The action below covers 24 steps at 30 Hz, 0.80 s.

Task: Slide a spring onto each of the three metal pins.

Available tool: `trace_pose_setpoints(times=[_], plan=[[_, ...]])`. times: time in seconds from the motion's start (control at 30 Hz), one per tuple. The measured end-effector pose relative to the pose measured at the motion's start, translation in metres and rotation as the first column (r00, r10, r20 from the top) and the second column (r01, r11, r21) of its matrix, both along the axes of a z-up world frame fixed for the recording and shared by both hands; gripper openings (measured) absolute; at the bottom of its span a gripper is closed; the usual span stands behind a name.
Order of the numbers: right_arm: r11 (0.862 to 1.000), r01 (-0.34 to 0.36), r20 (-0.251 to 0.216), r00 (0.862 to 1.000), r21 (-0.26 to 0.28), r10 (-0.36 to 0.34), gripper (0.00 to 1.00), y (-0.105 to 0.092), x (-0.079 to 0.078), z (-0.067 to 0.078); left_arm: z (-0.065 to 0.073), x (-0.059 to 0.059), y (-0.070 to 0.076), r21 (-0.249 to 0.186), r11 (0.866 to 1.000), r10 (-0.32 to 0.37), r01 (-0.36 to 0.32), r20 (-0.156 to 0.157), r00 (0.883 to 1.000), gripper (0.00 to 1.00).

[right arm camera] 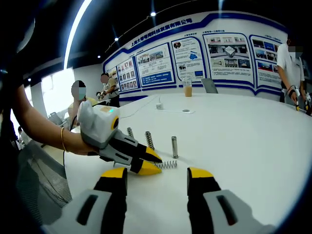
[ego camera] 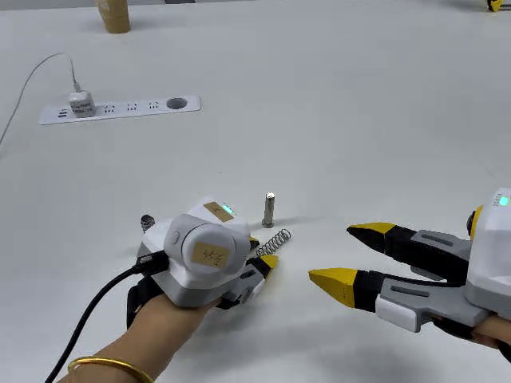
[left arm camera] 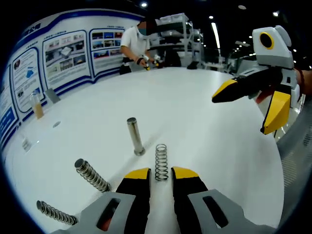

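Spring (left arm camera: 161,162) sits pinched between the left gripper (left arm camera: 161,173) tips at lower centre, just right of the pin (left arm camera: 135,136). Right gripper (ego camera: 330,253) jaws gape wide, lower right in head view.

Chinese characters are running in a headline (right arm camera: 158,35) along the blue band above the wall display boards (right arm camera: 195,56); I am finding them too small to read. A tan sticker (ego camera: 211,255) on my left gripper (ego camera: 266,257) is carrying marks too blurred to read.
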State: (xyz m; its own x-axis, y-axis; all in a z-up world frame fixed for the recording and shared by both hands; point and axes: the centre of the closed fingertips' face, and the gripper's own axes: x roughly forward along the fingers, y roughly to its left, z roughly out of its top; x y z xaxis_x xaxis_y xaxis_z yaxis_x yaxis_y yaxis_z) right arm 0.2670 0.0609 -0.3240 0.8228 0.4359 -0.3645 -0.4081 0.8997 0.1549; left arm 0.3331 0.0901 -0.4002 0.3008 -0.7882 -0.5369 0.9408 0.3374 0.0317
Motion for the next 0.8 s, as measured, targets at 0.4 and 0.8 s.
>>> trace_pose_setpoints(times=[0.4, 0.8], plan=[[0.999, 0.029, -0.007, 1.0, 0.016, -0.029, 0.5, -0.0047, 0.0002, -0.0009, -0.0003, 0.0025, -0.0007, 0.009, 1.0, -0.003, 0.003, 0.011, 1.0, 0.11], [0.998, 0.053, -0.026, 0.998, 0.04, -0.052, 0.51, -0.007, 0.0017, -0.0003, 0.009, -0.0007, 0.0037, 0.01, 1.0, -0.015, 0.014, 0.044, 0.999, 0.1]])
